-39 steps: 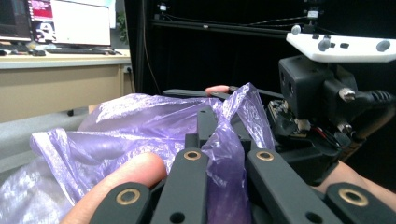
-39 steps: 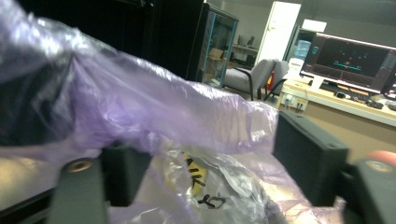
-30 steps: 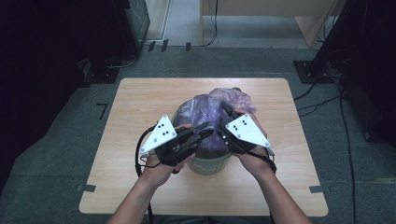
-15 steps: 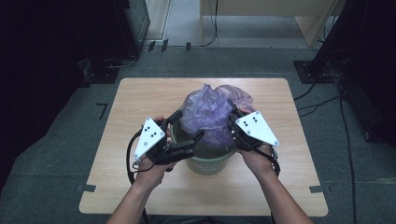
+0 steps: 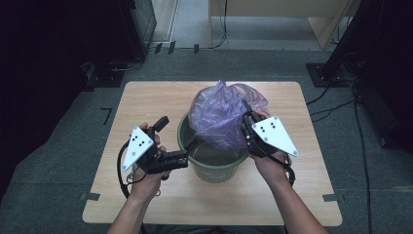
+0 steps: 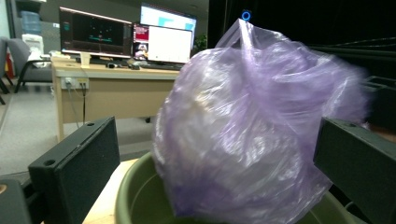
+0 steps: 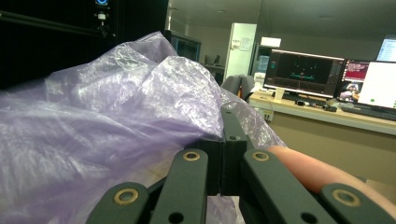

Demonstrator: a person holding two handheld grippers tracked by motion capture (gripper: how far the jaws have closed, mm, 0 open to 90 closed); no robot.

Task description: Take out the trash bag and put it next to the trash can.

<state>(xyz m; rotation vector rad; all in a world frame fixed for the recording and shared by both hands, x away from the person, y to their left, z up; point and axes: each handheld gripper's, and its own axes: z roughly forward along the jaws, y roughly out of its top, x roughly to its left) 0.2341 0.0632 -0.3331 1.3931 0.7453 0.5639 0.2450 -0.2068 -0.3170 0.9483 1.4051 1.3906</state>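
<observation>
In the high view, a wooden table (image 5: 146, 102) stands on grey carpet, and the person's forearms come in from six o'clock. At about eight o'clock from the table's middle, the left hand (image 5: 146, 178) holds the left gripper (image 5: 178, 136), which points toward three o'clock at the bucket. Its jaws are spread wide apart with nothing between them: one sticks up near the rim at about ten o'clock of the bucket, the other lies level just beside the rim at about eight o'clock. In the left gripper view, the same two black jaws stand at either side of the frame, well apart, with the bag and the bucket's rim between and beyond them, not touched.

At the table's middle sits a green bucket (image 5: 214, 168), upright and open at the top. A crumpled purple plastic bag (image 5: 219, 117) bulges up out of it, leaning toward one o'clock, its lower part down inside the rim.

At four o'clock from the middle, the right hand (image 5: 268, 165) holds the right gripper (image 5: 246, 129), pressed against the bag's right side. In the right gripper view, its jaws are closed together on a fold of the purple film (image 7: 140, 102).
</observation>
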